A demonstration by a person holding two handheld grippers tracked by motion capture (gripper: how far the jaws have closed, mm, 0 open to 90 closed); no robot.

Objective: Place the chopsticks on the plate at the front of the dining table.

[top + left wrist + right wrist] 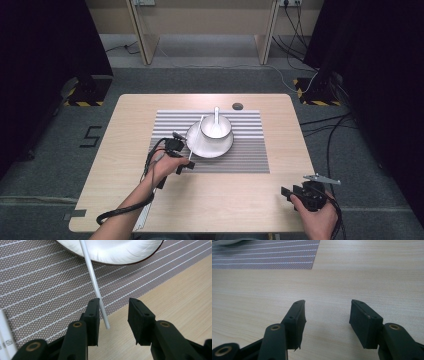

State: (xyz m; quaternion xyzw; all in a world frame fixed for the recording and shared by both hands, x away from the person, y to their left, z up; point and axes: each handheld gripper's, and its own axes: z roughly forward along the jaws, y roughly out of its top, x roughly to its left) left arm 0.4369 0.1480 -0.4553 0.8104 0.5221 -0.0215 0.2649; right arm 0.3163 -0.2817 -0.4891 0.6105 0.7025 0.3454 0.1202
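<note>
Between the left gripper's (113, 312) parted fingers lies a white chopstick (93, 281).

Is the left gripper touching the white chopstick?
Touching. In the left gripper view, the white chopstick lies against the inner face of one jaw of the left gripper; the other jaw stands well clear, so it is open, not clamped.

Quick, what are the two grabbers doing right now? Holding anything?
Left gripper: jaws open, with the white stick between them against one jaw, not clamped.
Right gripper: jaws open, holding nothing, over the table.
</note>
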